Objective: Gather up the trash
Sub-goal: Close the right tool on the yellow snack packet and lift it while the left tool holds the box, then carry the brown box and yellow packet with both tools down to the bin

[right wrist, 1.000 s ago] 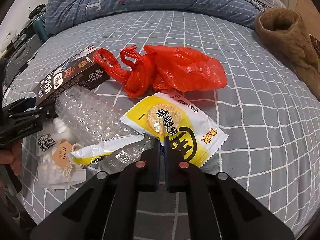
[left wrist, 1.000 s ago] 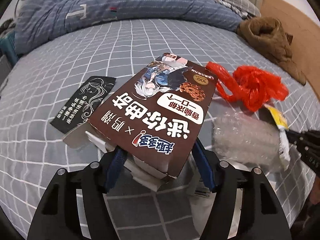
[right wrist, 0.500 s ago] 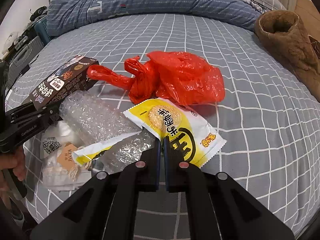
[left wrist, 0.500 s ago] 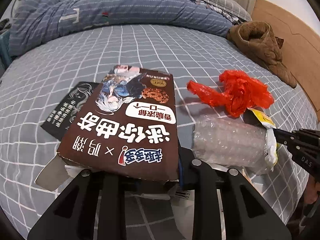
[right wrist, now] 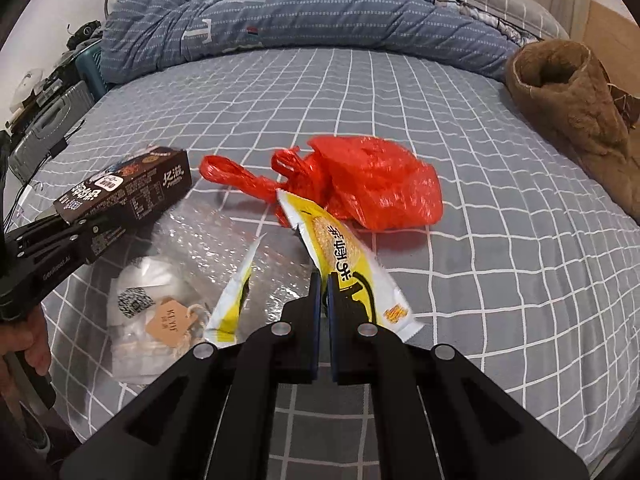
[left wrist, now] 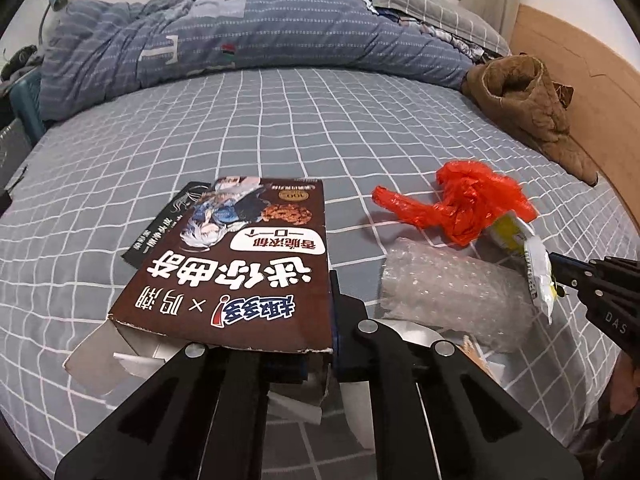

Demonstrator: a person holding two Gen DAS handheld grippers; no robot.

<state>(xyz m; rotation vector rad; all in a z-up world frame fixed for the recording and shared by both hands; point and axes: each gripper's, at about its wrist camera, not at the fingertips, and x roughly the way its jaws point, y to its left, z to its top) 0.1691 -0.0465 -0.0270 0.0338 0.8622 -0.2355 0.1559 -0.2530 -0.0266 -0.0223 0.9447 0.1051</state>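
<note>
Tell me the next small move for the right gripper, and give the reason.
Probably carry the yellow snack wrapper toward the red plastic bag just ahead. The right gripper is already shut on it, with the wrapper lifted off the bubble wrap.

Two grippers were in view – the left gripper (right wrist: 86, 236) and the right gripper (right wrist: 323, 280). There was one brown biscuit box (left wrist: 240, 264) on the near left, and one black flat wrapper (left wrist: 160, 228) just beyond it. One yellow snack packet (right wrist: 344, 264) was torn into a main part and one loose strip. One red plastic bag (right wrist: 368, 184) lay farther off, one sheet of bubble wrap (left wrist: 452, 292) nearer, and one clear pouch (right wrist: 152, 304) holding one brown tag (right wrist: 168, 318). At the far right lay one brown fleece garment (right wrist: 576, 108) – and at the far side, one blue quilt (left wrist: 240, 36).
</note>
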